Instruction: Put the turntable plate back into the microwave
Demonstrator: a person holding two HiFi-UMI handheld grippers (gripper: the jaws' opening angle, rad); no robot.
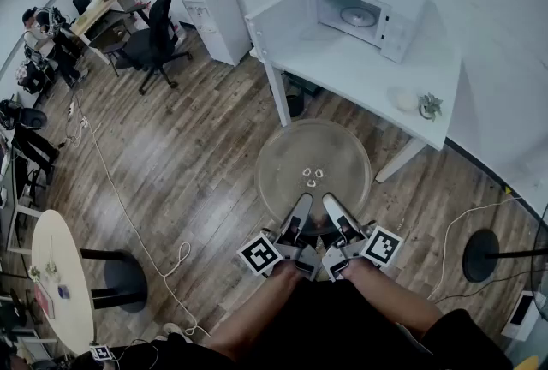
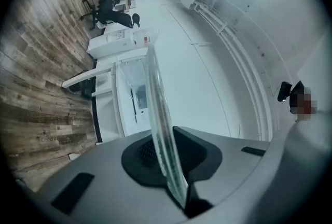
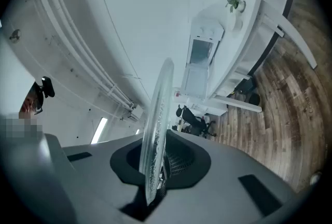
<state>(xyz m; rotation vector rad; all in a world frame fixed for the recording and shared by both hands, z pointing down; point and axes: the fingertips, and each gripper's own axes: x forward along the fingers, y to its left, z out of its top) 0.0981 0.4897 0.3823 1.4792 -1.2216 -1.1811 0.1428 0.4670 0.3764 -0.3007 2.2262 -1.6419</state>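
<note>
The clear glass turntable plate (image 1: 314, 167) hangs level above the wooden floor, held by its near rim. My left gripper (image 1: 303, 204) is shut on that rim from the left, my right gripper (image 1: 332, 204) from the right. In the left gripper view the plate (image 2: 158, 109) shows edge-on, clamped between the dark pads. The right gripper view shows the plate (image 3: 157, 119) edge-on in its jaws too. The white microwave (image 1: 370, 15) stands on the white table (image 1: 360, 73) ahead, its door (image 1: 282, 24) swung open to the left and a roller ring inside.
A small potted plant (image 1: 430, 107) and a white bowl (image 1: 402, 98) sit on the table's right end. A water dispenser (image 1: 214, 4) and an office chair (image 1: 154, 38) stand to the left. Cables (image 1: 128, 214) run over the floor; a lamp base (image 1: 484, 255) is at right.
</note>
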